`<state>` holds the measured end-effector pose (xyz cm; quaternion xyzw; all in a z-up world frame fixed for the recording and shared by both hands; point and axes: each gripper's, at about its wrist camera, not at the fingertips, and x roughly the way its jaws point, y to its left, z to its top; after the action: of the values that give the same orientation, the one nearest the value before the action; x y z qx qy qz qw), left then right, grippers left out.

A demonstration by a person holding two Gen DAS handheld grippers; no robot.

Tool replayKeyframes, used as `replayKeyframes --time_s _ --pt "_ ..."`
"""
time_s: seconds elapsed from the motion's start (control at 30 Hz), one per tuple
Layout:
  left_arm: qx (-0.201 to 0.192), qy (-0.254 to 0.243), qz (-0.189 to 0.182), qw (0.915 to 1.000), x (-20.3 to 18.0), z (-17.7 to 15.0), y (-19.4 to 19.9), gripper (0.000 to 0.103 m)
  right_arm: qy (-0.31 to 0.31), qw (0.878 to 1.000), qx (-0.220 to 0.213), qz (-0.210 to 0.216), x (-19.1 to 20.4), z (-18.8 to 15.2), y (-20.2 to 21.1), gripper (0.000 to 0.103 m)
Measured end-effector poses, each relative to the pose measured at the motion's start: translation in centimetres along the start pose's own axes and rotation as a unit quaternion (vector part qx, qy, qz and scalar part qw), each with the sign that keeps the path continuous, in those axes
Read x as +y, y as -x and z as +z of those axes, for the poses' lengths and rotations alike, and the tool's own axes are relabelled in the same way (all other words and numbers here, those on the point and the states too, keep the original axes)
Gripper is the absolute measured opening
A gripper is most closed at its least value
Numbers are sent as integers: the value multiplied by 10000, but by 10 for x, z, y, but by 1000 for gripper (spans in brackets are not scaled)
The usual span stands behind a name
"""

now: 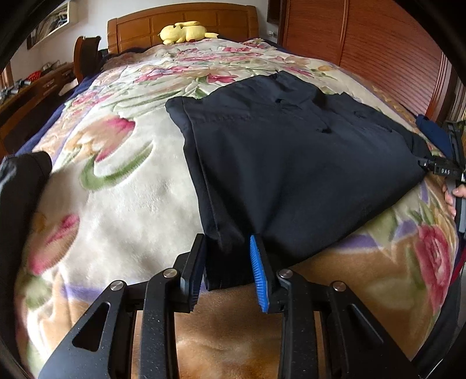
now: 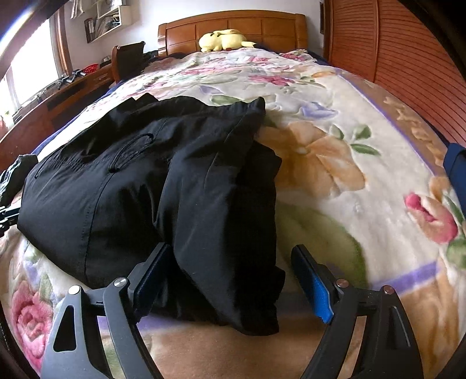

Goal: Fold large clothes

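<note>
Black trousers [image 1: 291, 151] lie folded on the floral blanket [image 1: 131, 186] near the bed's front edge. My left gripper [image 1: 228, 256] is open, its fingers on either side of the near left corner of the trousers, with cloth between them. In the right wrist view the trousers [image 2: 145, 186] lie bunched in layers, and my right gripper [image 2: 233, 268] is open wide with the near right end of the cloth between its fingers. The right gripper also shows at the far right of the left wrist view [image 1: 437, 169], at the trousers' right edge.
A wooden headboard [image 1: 186, 23] with a yellow plush toy [image 1: 183, 32] stands at the far end. A slatted wooden wardrobe [image 1: 378, 49] runs along the right. A wooden desk [image 2: 58, 96] with clutter and a chair [image 2: 128, 61] stand on the left. A blue cloth [image 2: 457, 166] lies at the right edge.
</note>
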<state>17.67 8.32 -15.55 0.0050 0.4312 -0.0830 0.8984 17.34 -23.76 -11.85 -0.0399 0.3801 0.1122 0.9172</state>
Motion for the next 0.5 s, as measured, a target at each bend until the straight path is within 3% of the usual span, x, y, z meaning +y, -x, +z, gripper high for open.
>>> replayKeyframes --time_s 0.17,0.5 --pt "-60 292 -230 9993 8 -3 -1 31 -132 9998 20 148 -9 1 -4 85" --pt "7 120 34 9999 -1 1 -5 31 -122 9998 17 157 -7 -3 -3 85"
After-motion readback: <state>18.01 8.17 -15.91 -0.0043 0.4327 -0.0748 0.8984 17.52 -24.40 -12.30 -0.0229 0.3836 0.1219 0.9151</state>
